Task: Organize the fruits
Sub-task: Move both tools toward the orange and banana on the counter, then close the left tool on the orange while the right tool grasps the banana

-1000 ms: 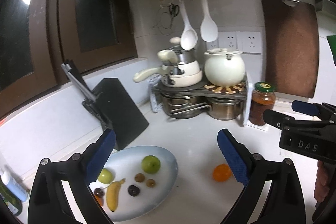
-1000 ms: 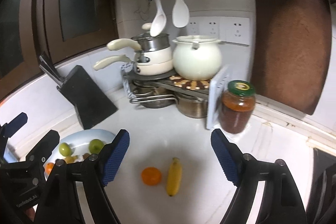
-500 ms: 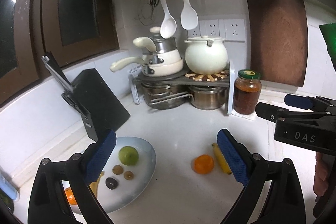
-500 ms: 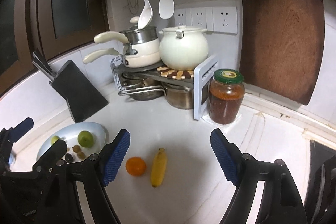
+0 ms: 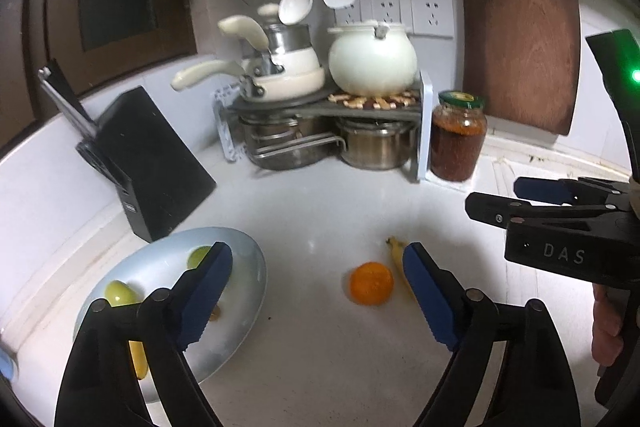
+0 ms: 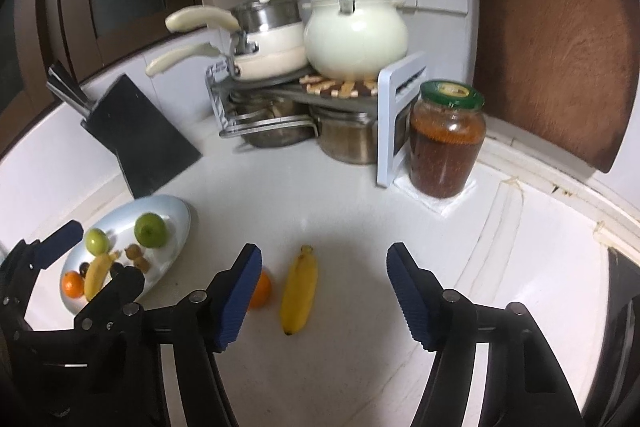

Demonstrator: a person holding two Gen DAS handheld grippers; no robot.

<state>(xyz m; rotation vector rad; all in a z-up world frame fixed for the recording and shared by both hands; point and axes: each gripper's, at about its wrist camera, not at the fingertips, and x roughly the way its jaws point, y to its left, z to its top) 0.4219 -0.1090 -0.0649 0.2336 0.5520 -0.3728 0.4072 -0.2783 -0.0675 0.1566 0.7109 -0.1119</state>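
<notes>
Both tongs spread, jaws just closing a little, nothing between them — left gripper (image 5: 316,291), right gripper (image 6: 324,291). Orange (image 5: 371,283) and banana (image 6: 299,289) lay touching on counter (image 6: 340,195), near fruit plate (image 6: 176,247).

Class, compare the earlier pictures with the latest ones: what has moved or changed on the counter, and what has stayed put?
Both grippers have come down toward the counter, and both have just been closing their fingers partway, with nothing held. The left gripper now frames the orange; the right gripper frames the banana. Orange, banana and the plate of fruit lie where they were.
</notes>
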